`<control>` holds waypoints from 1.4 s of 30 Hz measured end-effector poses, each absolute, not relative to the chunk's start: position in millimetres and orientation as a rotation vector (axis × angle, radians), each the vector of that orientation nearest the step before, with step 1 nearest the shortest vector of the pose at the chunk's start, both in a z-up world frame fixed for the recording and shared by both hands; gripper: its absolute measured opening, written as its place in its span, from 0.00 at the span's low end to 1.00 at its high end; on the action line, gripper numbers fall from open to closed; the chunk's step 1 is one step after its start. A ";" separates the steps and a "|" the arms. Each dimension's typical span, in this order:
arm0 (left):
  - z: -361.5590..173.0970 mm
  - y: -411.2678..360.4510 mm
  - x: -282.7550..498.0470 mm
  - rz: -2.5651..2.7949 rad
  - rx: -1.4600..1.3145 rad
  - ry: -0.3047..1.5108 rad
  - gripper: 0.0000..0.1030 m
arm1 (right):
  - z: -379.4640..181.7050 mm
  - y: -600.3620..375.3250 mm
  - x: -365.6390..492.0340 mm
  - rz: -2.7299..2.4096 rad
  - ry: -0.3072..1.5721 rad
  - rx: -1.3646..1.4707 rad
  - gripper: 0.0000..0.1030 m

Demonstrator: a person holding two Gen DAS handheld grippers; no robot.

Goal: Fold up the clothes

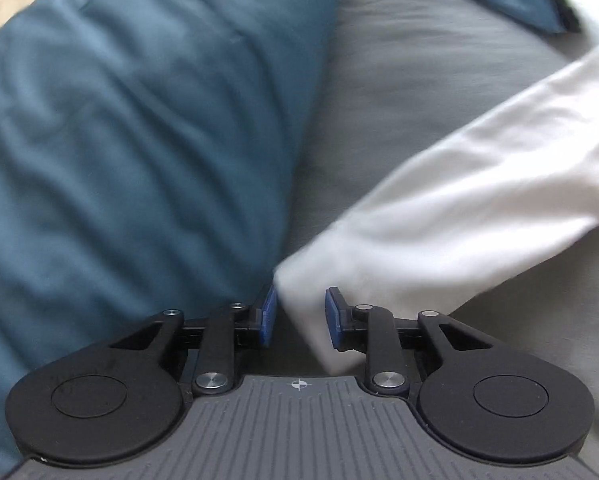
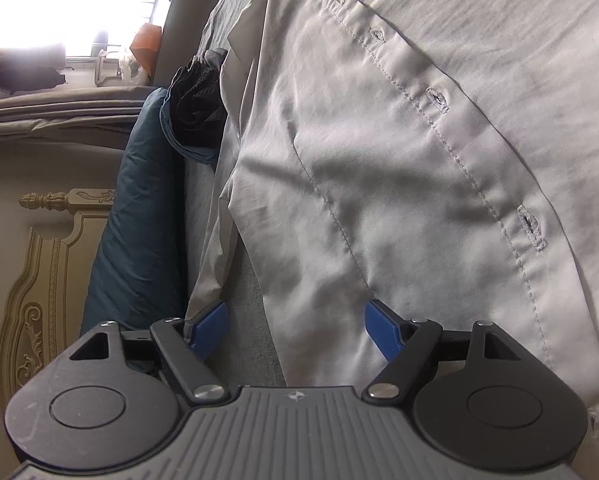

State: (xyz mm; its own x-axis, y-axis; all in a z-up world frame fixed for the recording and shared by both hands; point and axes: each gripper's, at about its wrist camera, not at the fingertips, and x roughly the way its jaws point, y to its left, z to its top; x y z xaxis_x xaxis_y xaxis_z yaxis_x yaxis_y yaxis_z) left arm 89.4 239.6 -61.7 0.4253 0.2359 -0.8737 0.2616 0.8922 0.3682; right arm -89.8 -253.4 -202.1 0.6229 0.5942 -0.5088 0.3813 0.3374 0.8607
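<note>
Gripping nothing: left gripper [image 1: 299, 318] jaws partly open, white sleeve [image 1: 439, 208] end lying between the 2 pads; contact unclear through blur. Right gripper [image 2: 295, 330] jaws wide open, shirt [image 2: 379, 152] hem between them, lower centre. Left view alone shows blue pillow [image 1: 131, 128] clearly; right view alone shows buttonholes [image 2: 437, 98] and headboard [image 2: 31, 280].

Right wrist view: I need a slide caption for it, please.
Open right gripper poised over a light grey button-up shirt spread on the bed, beside a teal pillow.
</note>
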 end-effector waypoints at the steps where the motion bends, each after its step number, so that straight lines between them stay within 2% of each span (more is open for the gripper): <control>1: -53.1 234.5 84.6 -0.031 0.501 1.124 0.27 | -202.3 -254.3 -90.1 0.168 0.951 1.276 0.78; 5: -20.5 211.3 74.6 -0.078 0.513 1.034 0.35 | -204.2 -256.7 -90.4 0.167 0.948 1.290 0.78; 10: -9.6 195.1 72.8 -0.125 0.374 0.967 0.36 | -205.3 -256.2 -89.0 0.177 0.951 1.284 0.79; 18: -70.8 119.2 125.2 -0.278 -0.004 0.937 0.36 | -189.2 -252.0 -91.3 0.161 0.930 1.175 0.79; 24: -105.0 40.7 163.2 -0.408 -0.034 0.870 0.36 | -155.0 -252.7 -91.3 0.081 0.881 0.905 0.78; 27: -117.0 6.7 181.9 -0.488 -0.012 0.835 0.41 | -140.9 -255.0 -85.0 0.006 0.876 0.762 0.74; 29: -126.6 -12.7 196.2 -0.522 0.001 0.817 0.48 | -132.1 -261.8 -76.4 -0.026 0.868 0.698 0.73; 36: -148.1 -46.1 237.6 -0.648 -0.087 0.787 0.54 | -95.6 -312.1 16.6 -0.072 0.789 0.589 0.73; 42: -164.3 -55.1 254.6 -0.732 -0.143 0.788 0.56 | -111.4 -357.1 134.3 -0.095 0.797 0.687 0.73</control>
